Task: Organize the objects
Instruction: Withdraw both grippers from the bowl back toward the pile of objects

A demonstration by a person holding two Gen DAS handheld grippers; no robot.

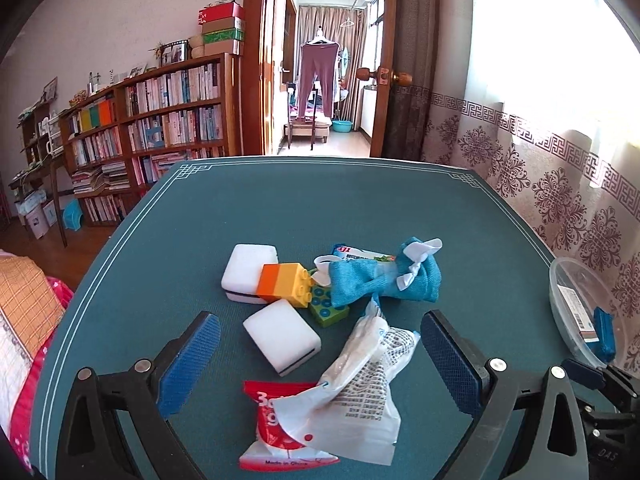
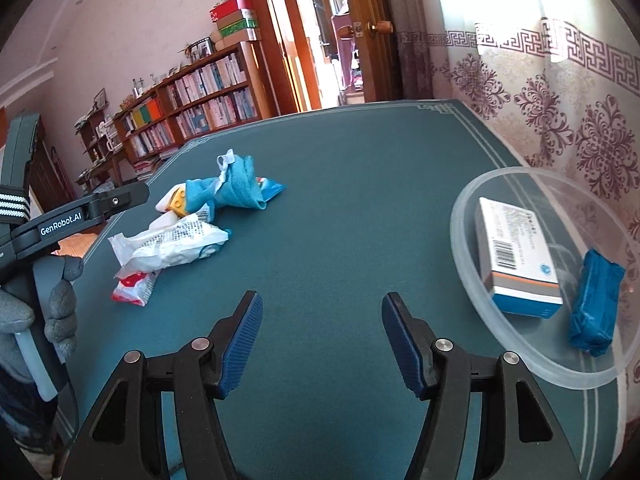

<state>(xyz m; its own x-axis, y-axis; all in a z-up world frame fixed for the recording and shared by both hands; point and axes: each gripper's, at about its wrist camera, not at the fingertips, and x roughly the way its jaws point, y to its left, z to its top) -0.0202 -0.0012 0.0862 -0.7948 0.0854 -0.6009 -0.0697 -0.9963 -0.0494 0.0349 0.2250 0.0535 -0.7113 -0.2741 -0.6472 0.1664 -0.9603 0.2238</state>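
- Done so far, judging by contents: clear bowl (image 2: 476,200) at the right edge of the tabletop (image 2: 340,200) holds two items, a box (image 2: 516,256) with a barcode and a small blue packet (image 2: 596,300) just beside it.
- Left to sort: a pile near mid-tabletop, well apart from the bowl.
  - two white sponges (image 1: 282,336)
  - orange-yellow brick (image 1: 286,282) and green brick (image 1: 328,308), touching
  - blue cloth (image 1: 380,280) lying over a printed packet
  - white wrapper (image 1: 364,384) overlapping a red pouch (image 1: 272,428)
- Left gripper (image 1: 320,360): jaws wide apart, empty, straddling the near sponge and wrapper (likely next pick, my guess).
- Right gripper (image 2: 322,344): jaws apart, empty, over bare tabletop beside the bowl.
- Estimate: early stage, two in, about eight out.
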